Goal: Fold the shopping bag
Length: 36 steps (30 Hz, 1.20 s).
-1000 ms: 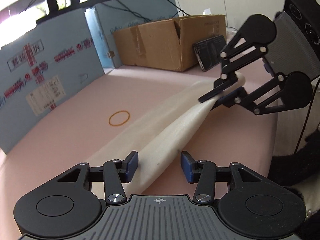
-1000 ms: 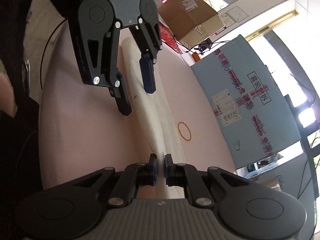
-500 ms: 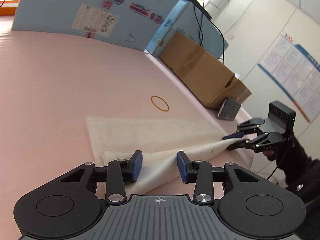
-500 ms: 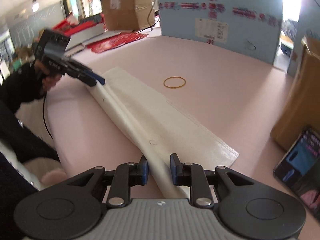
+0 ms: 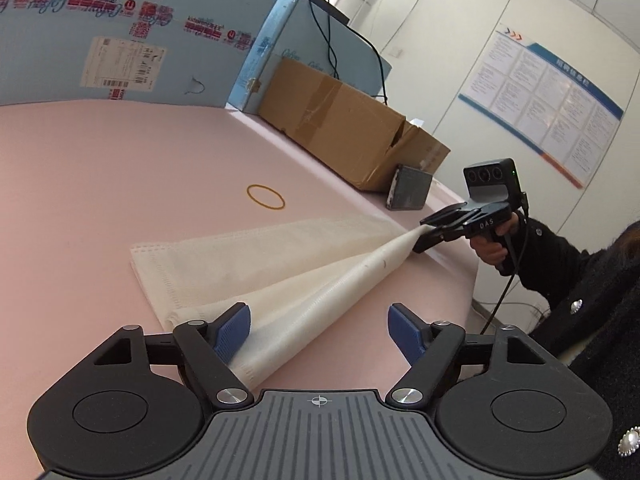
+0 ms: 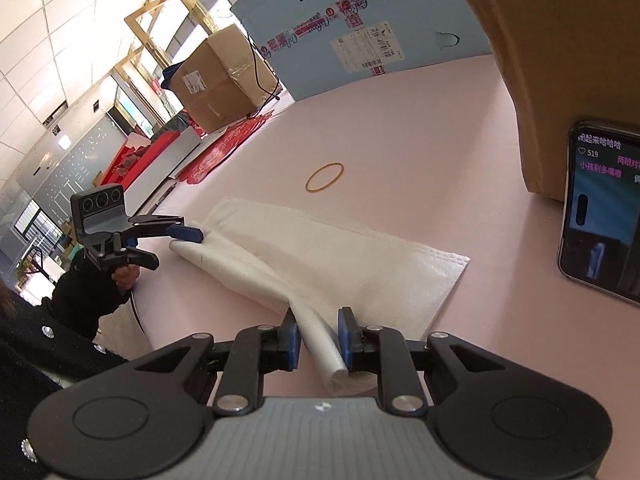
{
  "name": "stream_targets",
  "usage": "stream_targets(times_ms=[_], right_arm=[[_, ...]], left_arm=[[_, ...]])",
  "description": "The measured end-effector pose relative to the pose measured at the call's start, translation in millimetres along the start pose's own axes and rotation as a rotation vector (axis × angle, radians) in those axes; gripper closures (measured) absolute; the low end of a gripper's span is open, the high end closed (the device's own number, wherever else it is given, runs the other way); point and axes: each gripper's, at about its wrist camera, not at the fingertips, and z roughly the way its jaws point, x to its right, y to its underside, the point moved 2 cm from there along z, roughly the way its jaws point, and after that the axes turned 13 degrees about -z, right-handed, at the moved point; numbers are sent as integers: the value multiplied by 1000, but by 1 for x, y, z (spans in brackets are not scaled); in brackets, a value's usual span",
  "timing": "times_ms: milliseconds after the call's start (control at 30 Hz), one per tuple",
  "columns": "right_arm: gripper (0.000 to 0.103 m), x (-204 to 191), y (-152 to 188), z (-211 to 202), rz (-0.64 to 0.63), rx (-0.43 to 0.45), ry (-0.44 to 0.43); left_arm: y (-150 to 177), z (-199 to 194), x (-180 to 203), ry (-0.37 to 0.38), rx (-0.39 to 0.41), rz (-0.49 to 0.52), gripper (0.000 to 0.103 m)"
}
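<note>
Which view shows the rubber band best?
The right wrist view: the rubber band lies as a full open ring on the pink table, beyond the bag. The left wrist view shows it too, flatter.

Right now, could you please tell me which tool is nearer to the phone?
Right. The right tool grips the shopping bag end just beside the phone; the left tool sits at the bag's far end.

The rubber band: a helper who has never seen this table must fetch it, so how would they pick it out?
Start at the brown cardboard box at the pink table's far edge. In front of it, beyond the white shopping bag, lies the rubber band. It is the only thin yellow-orange ring, lying flat and alone.
</note>
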Motion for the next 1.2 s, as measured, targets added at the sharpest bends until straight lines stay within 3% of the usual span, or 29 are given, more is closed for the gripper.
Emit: stream_targets(times_ms=[133,167,267,333,500,667,767,867,1033,1067,1167,1200], right_arm=[[83,3,2,1,22,13,-10],[83,4,2,2,26,16,-12],[83,6,5,-1,42,30,-20],[83,8,9,-3,66,51,-31],[82,14,6,-10,135,116,-13],[80,18,-1,-13,247,160,112],[82,3,-6,-9,209,162,230],[84,-17,-8,-3,118,151,369],[84,-57,-5,31,-204,36,656],[84,-62,-3,38,-261,15,693],[84,-75,1,53,-376,-12,771],[84,-77,2,55,-388,-7,784]], left_arm=[[2,-2,11,-79,-34,109,27],[4,-3,14,-101,-38,137,33],[3,-7,7,-167,-10,161,79],[-1,-12,-3,-126,19,91,81],[-11,-10,-21,-131,69,-78,81],[-21,-4,-36,-156,115,-245,81],[-27,-1,-43,-181,144,-331,81],[-33,8,-22,-326,180,-220,81],[-32,28,-5,-500,169,-58,77],[-31,29,-2,-529,171,-31,73],[-24,29,8,-691,182,44,38],[-21,26,9,-730,190,50,36]])
